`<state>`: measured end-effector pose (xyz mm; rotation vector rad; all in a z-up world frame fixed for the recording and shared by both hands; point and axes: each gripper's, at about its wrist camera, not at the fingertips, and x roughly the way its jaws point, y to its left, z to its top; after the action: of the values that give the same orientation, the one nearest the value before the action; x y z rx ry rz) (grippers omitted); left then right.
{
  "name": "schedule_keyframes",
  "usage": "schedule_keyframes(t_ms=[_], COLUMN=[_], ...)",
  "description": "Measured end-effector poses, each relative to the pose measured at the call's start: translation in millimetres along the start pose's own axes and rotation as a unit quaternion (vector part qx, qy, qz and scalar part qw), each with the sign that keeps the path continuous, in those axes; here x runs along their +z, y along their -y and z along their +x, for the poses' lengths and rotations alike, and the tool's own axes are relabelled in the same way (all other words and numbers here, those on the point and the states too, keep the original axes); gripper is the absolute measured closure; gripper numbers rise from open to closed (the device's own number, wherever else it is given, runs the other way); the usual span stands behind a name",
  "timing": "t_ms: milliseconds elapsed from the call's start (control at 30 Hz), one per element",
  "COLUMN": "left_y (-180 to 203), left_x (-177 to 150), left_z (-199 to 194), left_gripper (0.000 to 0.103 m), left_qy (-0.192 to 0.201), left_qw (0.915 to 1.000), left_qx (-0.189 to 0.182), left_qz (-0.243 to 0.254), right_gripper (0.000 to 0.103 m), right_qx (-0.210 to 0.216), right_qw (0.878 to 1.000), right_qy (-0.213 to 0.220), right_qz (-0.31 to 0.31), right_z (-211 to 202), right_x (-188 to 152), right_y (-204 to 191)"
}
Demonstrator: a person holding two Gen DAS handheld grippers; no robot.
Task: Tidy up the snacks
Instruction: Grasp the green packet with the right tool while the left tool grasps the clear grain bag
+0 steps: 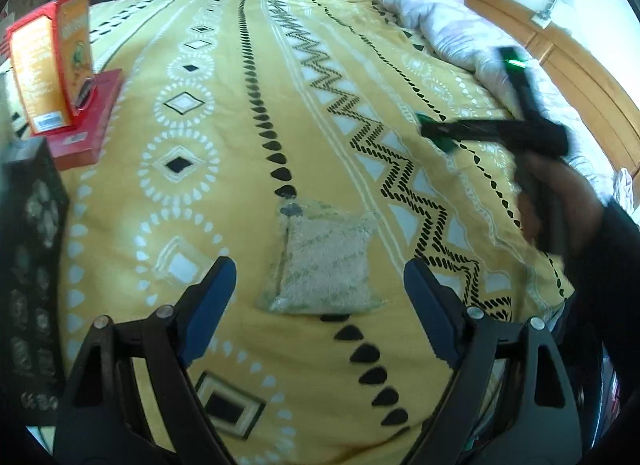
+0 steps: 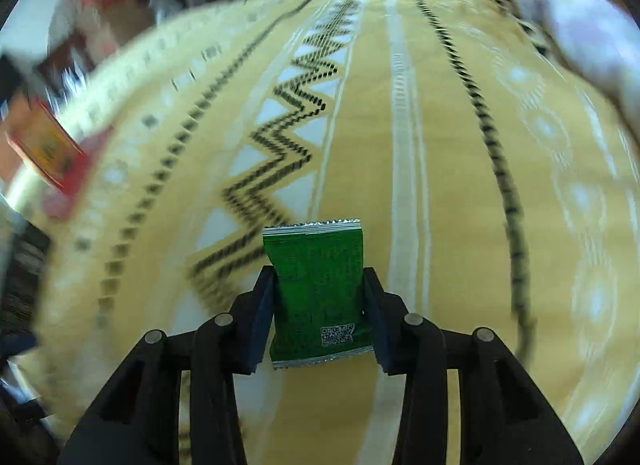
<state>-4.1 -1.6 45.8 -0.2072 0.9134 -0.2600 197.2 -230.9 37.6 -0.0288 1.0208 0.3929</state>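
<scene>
A pale beige snack packet [image 1: 320, 249] lies flat on the yellow patterned blanket [image 1: 240, 105]. My left gripper [image 1: 318, 277] hangs just above it, open, with one blue-padded finger on each side and neither touching it. In the right wrist view my right gripper [image 2: 318, 275] is shut on a green snack packet [image 2: 314, 249] that has a QR code near its lower edge; both pads press on its sides. The left wrist view shows that right gripper [image 1: 430, 131] blurred at the right above the blanket, with a bit of the green packet [image 1: 448, 145] at its tip and a person's hand [image 1: 560, 205] behind it.
An orange-and-red box [image 1: 48, 65] stands on a flat red box [image 1: 86, 125] at the far left of the bed. A dark patterned box [image 1: 28, 265] sits at the left edge. A crumpled pale quilt [image 1: 440, 13] and a wooden headboard [image 1: 580, 77] lie at the right.
</scene>
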Motion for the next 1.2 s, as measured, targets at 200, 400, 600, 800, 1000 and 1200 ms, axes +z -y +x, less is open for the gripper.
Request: schedule_keyframes(t_ms=[200, 400, 600, 800, 1000, 1200], left_y=[13.8, 23.8, 24.8, 33.2, 36.7, 9.0], left_x=[8.4, -3.1, -3.3, 10.9, 35.6, 56.6], left_z=[31.8, 58.3, 50.5, 3.4, -68.2, -141.1], left_gripper=[0.016, 0.023, 0.057, 0.06, 0.06, 0.06], left_qy=[-0.009, -0.035, -0.031, 0.022, 0.098, 0.156], left_qw=[0.9999, 0.9968, 0.9957, 0.9948, 0.9855, 0.9666], left_qx=[-0.007, 0.052, 0.066, 0.076, 0.118, 0.194], left_qz=[0.012, 0.05, 0.056, 0.064, 0.073, 0.058], right_gripper=[0.058, 0.058, 0.058, 0.058, 0.058, 0.058], right_qx=[0.056, 0.073, 0.075, 0.069, 0.069, 0.081], right_qw=[0.996, 0.992, 0.991, 0.99, 0.988, 0.986], right_qy=[0.029, 0.031, 0.038, 0.068, 0.105, 0.14], right_qz=[0.068, 0.096, 0.102, 0.104, 0.088, 0.049], right_z=[-52.8, -63.4, -72.0, -95.6, -131.6, -167.7], right_x=[-60.5, -89.2, -100.1, -105.9, -94.2, -70.6], right_y=[-17.3, -18.7, -17.8, -19.6, -35.0, -75.9])
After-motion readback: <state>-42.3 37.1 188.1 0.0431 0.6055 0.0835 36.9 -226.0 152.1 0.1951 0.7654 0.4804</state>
